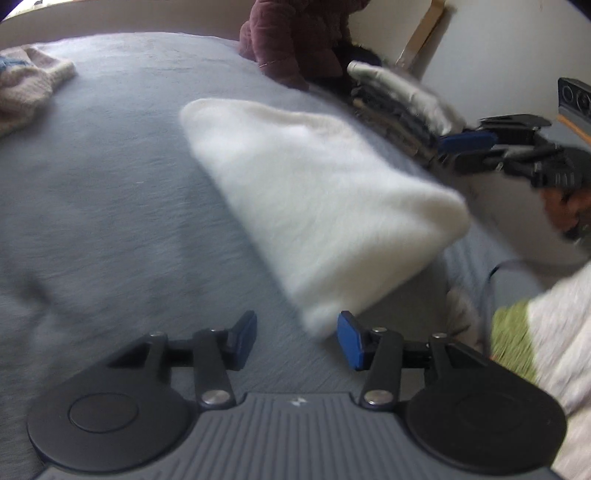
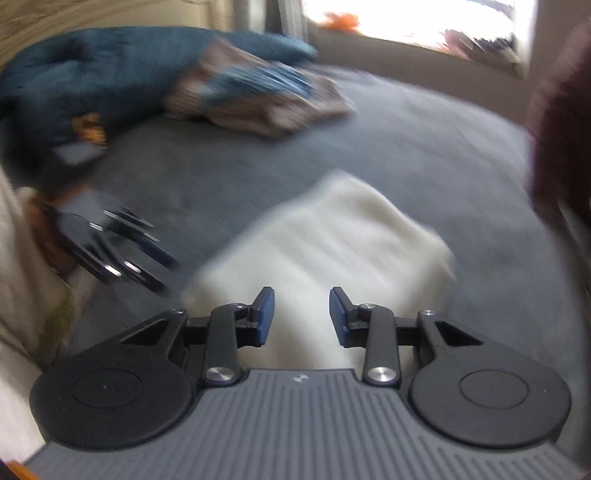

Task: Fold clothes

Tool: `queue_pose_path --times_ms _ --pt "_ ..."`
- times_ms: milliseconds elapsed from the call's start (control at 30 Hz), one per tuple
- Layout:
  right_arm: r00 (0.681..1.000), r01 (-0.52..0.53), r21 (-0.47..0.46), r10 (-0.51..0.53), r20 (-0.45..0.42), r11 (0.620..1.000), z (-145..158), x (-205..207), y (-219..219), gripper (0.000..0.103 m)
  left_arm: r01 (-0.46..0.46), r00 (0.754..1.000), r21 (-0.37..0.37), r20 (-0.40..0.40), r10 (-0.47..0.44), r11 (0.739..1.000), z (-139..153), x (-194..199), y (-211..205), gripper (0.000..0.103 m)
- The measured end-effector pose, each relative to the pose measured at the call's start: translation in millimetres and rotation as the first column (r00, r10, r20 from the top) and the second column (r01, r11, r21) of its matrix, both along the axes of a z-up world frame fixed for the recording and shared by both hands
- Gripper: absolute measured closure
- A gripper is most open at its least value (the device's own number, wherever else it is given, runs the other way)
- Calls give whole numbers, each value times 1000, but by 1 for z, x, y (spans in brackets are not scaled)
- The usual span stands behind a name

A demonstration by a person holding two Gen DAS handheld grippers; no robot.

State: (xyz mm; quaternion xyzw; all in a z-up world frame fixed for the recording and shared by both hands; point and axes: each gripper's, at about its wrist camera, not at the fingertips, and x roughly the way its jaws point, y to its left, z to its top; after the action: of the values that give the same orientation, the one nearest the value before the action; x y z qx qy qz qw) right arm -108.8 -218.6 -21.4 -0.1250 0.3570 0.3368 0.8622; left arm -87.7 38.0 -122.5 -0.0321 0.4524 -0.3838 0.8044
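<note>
Your left gripper (image 1: 297, 338) hangs over the grey bed (image 1: 110, 221), jaws spread wide with nothing between them; the blue pads (image 1: 349, 339) are clear of fabric, though the right pad sits just beside the near corner of the white towel (image 1: 314, 192). The towel lies folded on the bed, a flat wedge running from far left to near right in the left wrist view. Your right gripper (image 2: 301, 315) is also spread, empty, hovering over the near edge of the same towel (image 2: 332, 236); no pad touches it that you can tell, the frame is blurred. In the left view your right gripper (image 1: 469, 142) shows at the far right, near the stack (image 1: 399, 110) of folded clothes that sits past the towel at the bed's right edge. A maroon garment (image 1: 295, 37) sits at the far side, behind the stack. A knit piece (image 1: 26, 92) lies at the far left, well apart from the towel. In the right view your left gripper (image 2: 125, 251) shows at the left, blurred, jaw state unreadable there. Far left in that view a teal blanket (image 2: 92, 74) is bunched up, with a beige and blue knit pile (image 2: 258, 99) beside it. A bright window (image 2: 406, 22) is at the far side.
</note>
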Motion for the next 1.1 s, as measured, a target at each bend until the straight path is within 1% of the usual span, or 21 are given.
queue_pose_path --times_ms 100,133,167,200,233,300,333,433,500,567,633,667,700,733,767,833,867,933,1033,1067,1100 --pt "990 -142 -59 143 8 988 -23 7 45 81 -3 1000 -30 -29 2 1000 -11 7 -13 54" --pt "987 -161 -119 161 -16 980 -40 12 54 82 -6 999 -40 -44 5 999 -16 10 -16 55" --pt "985 -175 -193 169 -46 966 -59 19 61 83 -11 998 -47 -63 8 999 -20 11 -18 59" --pt "981 -194 -250 183 -67 949 -78 22 63 83 -11 997 -49 -74 7 999 -22 12 -19 60" --pt "978 -207 -251 193 -81 946 -88 25 59 83 -10 997 -50 -82 6 999 -24 12 -19 60" --pt "978 -193 -223 168 -126 956 -82 34 55 83 -12 996 -74 -87 5 997 -24 13 -17 61" --pt "977 -196 -246 169 -129 949 -75 35 59 83 -12 996 -81 -85 5 997 -24 14 -16 61" --pt "970 -242 -315 234 -63 918 -53 26 80 85 -18 994 -108 -106 6 994 -26 17 -13 62" --pt "956 -291 -270 290 -44 918 -40 21 94 85 -19 993 -121 -117 5 993 -30 17 -13 63" --pt "934 -352 -286 353 -51 891 -48 16 110 85 -15 993 -123 -121 0 992 -33 18 -13 63" --pt "916 -386 -383 396 -56 839 -81 12 112 86 -12 993 -99 -119 1 995 -37 18 -13 66" --pt "907 -398 -436 416 -60 807 -100 11 113 85 -11 993 -91 -120 0 996 -39 17 -12 64" --pt "909 -395 -436 412 -61 809 -106 12 112 84 -13 993 -101 -122 1 995 -39 16 -9 63" --pt "918 -385 -416 391 -75 824 -103 16 112 84 -15 992 -114 -124 1 993 -39 15 -6 63" --pt "920 -383 -410 383 -86 828 -97 18 113 84 -16 993 -119 -120 1 993 -37 15 -3 61" --pt "914 -395 -411 395 -90 822 -90 15 114 84 -14 995 -110 -95 3 994 -32 13 1 61" --pt "917 -391 -398 391 -85 830 -83 15 112 84 -5 997 -105 -73 -3 994 -27 12 4 61" --pt "925 -372 -359 373 -71 856 -66 18 105 87 11 1000 -102 -23 -13 995 -16 12 9 59" --pt "962 -267 -285 274 -16 921 -46 33 87 87 4 1000 -119 32 -1 993 0 14 13 57" --pt "972 -230 -278 236 -13 933 -47 38 80 86 -6 999 -131 44 11 991 3 17 10 55" --pt "976 -213 -303 218 -19 929 -59 40 75 86 -14 998 -131 54 22 991 5 21 5 53"
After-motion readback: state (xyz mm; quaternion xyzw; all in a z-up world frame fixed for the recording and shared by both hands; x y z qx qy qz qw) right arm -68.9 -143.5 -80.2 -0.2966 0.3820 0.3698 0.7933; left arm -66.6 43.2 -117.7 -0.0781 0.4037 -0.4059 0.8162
